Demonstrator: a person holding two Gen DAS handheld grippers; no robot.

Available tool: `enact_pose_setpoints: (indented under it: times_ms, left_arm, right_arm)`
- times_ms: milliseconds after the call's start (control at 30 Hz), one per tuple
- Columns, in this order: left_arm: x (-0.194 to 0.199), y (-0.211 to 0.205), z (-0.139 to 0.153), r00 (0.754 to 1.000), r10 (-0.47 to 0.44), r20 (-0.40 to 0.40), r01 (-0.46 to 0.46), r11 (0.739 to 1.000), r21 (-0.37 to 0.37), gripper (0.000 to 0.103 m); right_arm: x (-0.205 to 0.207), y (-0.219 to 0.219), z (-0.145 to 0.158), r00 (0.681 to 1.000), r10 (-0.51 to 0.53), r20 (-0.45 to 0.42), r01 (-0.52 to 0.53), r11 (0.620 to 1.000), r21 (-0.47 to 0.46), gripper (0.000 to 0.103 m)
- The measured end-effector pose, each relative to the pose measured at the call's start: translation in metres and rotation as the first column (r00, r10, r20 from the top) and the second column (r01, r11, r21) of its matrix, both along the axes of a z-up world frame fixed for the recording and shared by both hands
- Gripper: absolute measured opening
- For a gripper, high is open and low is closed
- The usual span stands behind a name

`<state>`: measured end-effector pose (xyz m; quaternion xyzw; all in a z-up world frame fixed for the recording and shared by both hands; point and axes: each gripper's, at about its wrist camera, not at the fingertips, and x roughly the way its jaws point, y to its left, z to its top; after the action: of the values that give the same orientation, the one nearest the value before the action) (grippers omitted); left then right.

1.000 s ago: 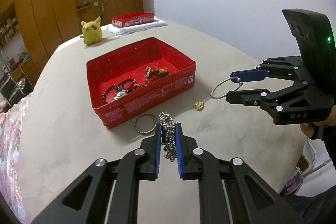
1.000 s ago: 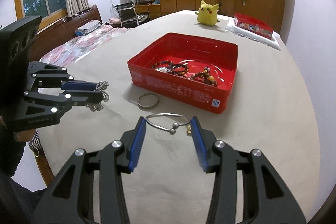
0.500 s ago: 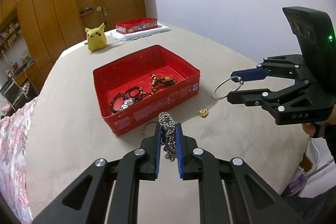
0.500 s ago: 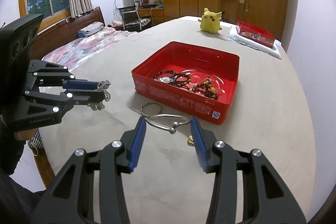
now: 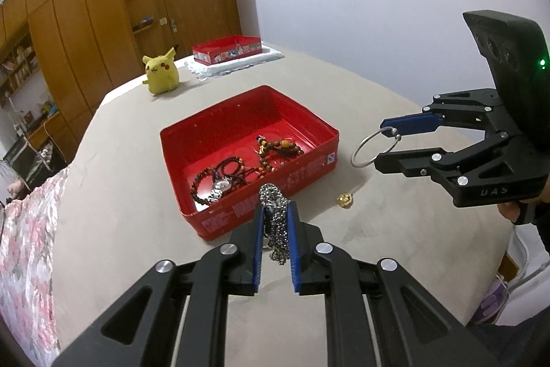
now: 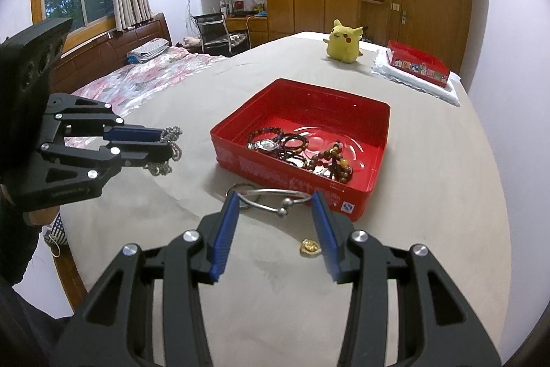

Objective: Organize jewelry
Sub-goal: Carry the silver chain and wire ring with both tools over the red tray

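A red tin box (image 5: 326, 140) (image 6: 299, 176) sits on the beige table and holds beaded bracelets (image 5: 275, 148) and a watch (image 5: 220, 186). My left gripper (image 5: 275, 212) (image 6: 168, 143) is shut on a silver chain necklace (image 5: 275, 222) (image 6: 165, 157), held above the table just in front of the box. My right gripper (image 6: 275, 198) (image 5: 385, 143) is shut on a thin silver bangle (image 6: 271, 196) (image 5: 373, 148), held in the air to the right of the box. A small gold ring (image 5: 344, 200) (image 6: 309, 246) lies on the table. Another bangle (image 6: 244, 188) lies by the box front.
A yellow plush toy (image 5: 161, 71) (image 6: 343, 42) stands at the far end of the table. A second red box (image 5: 227, 49) (image 6: 417, 66) rests on a white cloth there. A bed with a floral cover (image 6: 144, 74) lies to the left; wooden wardrobes stand behind.
Both grippers have risen and drawn closer to the red box, still holding the chain and the bangle. The bangle on the table has slid out of the left wrist view.
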<state>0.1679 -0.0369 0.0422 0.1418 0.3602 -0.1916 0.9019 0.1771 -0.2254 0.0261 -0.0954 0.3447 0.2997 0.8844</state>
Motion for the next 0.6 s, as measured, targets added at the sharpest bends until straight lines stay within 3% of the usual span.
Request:
enact_pose_setpoints:
  times_ms: [600]
  left_arm:
    - [0.064,0.005,0.006,1.000,0.017,-0.009,-0.017,1.000,0.005,0.013]
  right_arm:
    - [0.070,0.011,0.006,0.999,-0.030,-0.023,0.030,1.000,0.004,0.042]
